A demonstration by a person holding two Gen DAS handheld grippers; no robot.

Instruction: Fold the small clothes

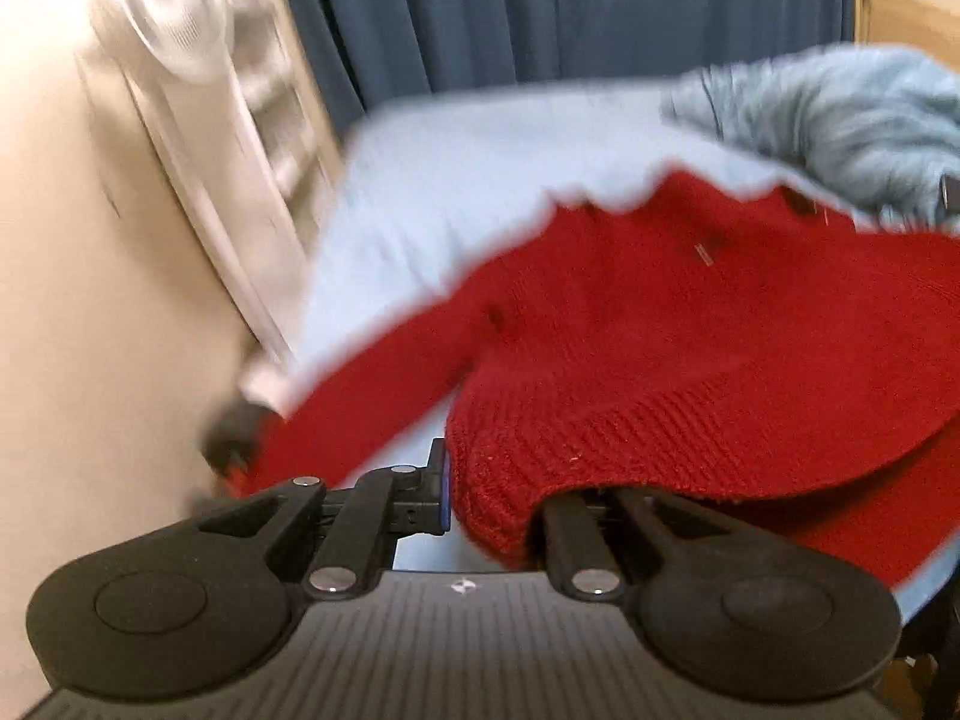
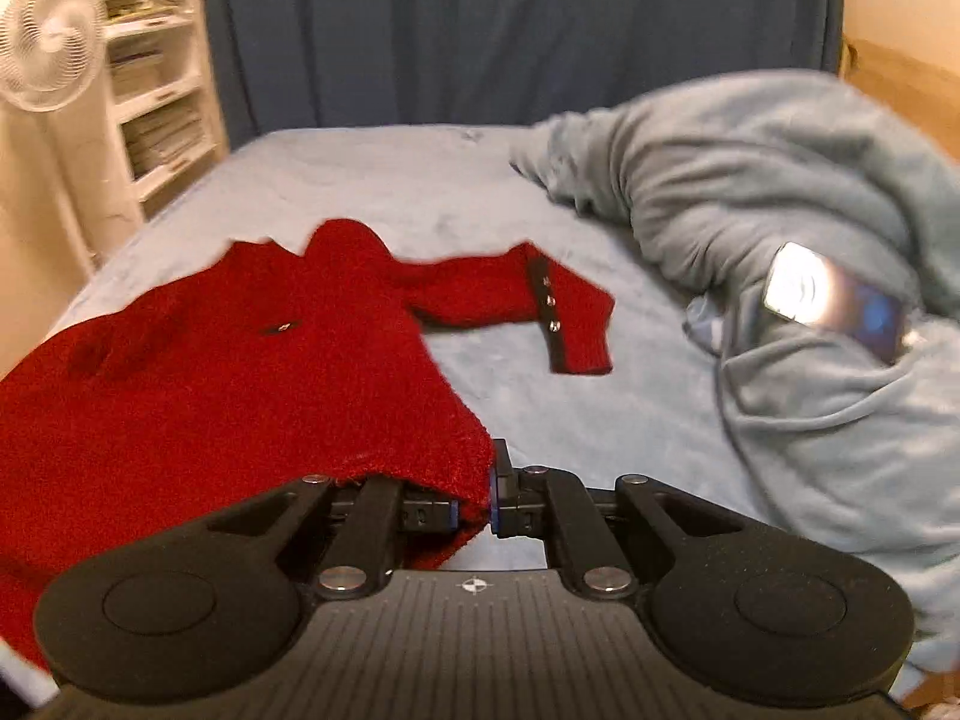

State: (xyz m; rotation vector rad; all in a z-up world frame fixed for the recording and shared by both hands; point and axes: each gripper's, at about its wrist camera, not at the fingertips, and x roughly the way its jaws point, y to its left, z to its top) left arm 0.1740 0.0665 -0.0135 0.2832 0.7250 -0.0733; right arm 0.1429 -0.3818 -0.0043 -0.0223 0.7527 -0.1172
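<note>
A red knit sweater (image 2: pixel 240 372) lies spread on a light blue bed (image 2: pixel 420 180). Its right sleeve (image 2: pixel 528 306), with a dark buttoned cuff, stretches to the right. My right gripper (image 2: pixel 474 507) is shut on the sweater's hem corner. In the left wrist view the sweater (image 1: pixel 660 348) fills the middle, with its left sleeve (image 1: pixel 360 408) trailing down left. My left gripper (image 1: pixel 480 498) is shut on the ribbed hem; the knit drapes over and hides its right finger. The left view is blurred and tilted.
A crumpled blue-grey blanket (image 2: pixel 780 240) is heaped on the bed's right side with a phone (image 2: pixel 834 300) on it. A white fan (image 2: pixel 48 42) and white shelves (image 2: pixel 156 72) stand at the left. A dark blue curtain (image 2: pixel 510 30) hangs behind.
</note>
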